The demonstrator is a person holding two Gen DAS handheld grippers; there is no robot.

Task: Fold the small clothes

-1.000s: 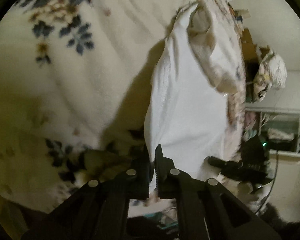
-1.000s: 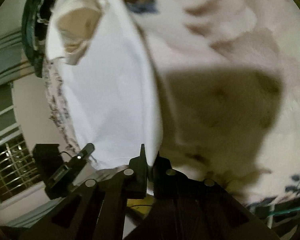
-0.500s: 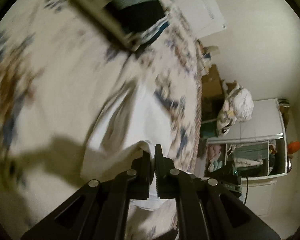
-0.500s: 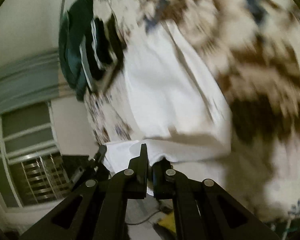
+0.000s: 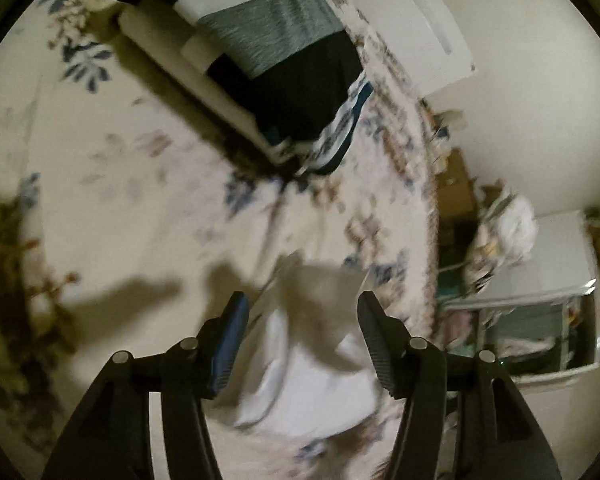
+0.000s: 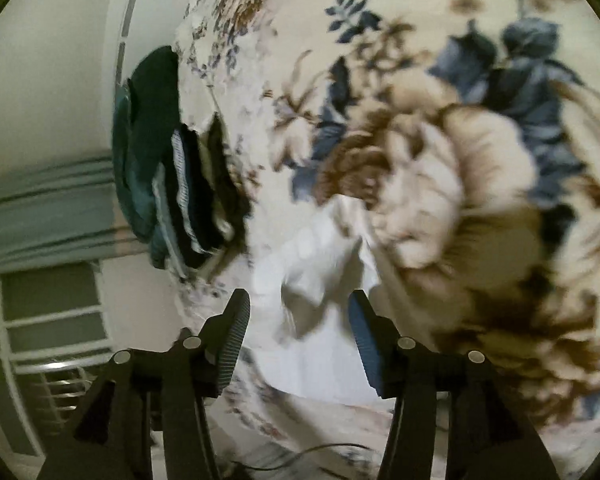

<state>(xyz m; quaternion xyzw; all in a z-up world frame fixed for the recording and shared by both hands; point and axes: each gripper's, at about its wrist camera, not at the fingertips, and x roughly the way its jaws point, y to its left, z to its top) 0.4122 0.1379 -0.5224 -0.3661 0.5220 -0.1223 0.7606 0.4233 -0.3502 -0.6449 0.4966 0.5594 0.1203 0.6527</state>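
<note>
A small white garment [image 5: 312,364] lies folded on the floral blanket [image 5: 112,184], blurred by motion. My left gripper [image 5: 302,308] is open just above it, fingers either side of its near edge, holding nothing. In the right wrist view the same white garment [image 6: 320,280] lies rumpled between the open fingers of my right gripper [image 6: 298,304], which holds nothing. A stack of folded dark, grey and white clothes [image 5: 268,56] sits farther back on the blanket; it also shows in the right wrist view [image 6: 172,184].
The bed's edge runs along the right of the left wrist view, with a white cabinet [image 5: 548,320] and a bundle of cloth [image 5: 504,232] beyond it. A window with bars [image 6: 32,344] and a striped curtain [image 6: 48,208] lie left of the bed.
Both grippers were shut on the white garment, held up and then laid over itself on the blanket. Both have now opened and let it go.
</note>
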